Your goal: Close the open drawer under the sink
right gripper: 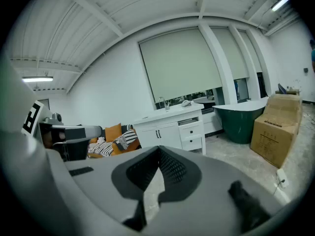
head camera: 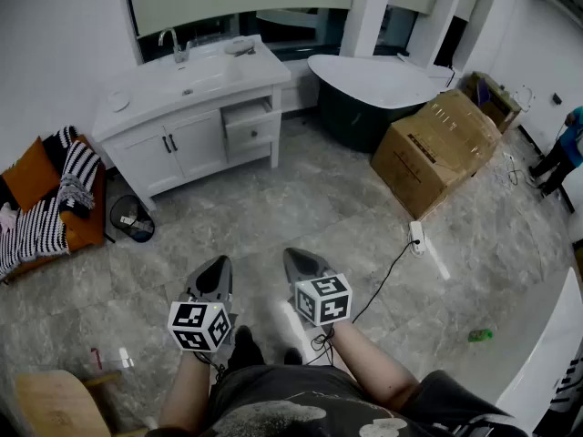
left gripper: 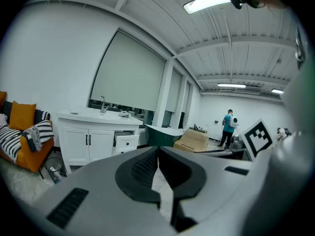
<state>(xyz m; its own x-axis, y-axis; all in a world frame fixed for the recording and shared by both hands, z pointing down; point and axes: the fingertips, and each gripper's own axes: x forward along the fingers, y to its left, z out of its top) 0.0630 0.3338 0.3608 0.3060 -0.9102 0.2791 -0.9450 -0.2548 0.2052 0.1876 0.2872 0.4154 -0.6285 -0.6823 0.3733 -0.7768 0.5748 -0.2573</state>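
Note:
A white sink cabinet (head camera: 187, 94) stands against the far wall, with a basin and faucet (head camera: 173, 45) on top. Its upper right drawer (head camera: 248, 113) is pulled out a little; the same open drawer (left gripper: 126, 140) shows in the left gripper view and, as the open drawer (right gripper: 189, 122), in the right gripper view. My left gripper (head camera: 216, 271) and right gripper (head camera: 298, 260) hang side by side over the grey tiled floor, well short of the cabinet. Both point toward it, both are shut with jaw tips together, and neither holds anything.
A dark bathtub (head camera: 369, 89) and a large cardboard box (head camera: 435, 148) stand right of the cabinet. An orange sofa with striped cushions (head camera: 50, 203) and a small bin (head camera: 133, 218) are at the left. A power strip with cable (head camera: 416, 237) lies on the floor. A person (head camera: 565, 153) stands far right.

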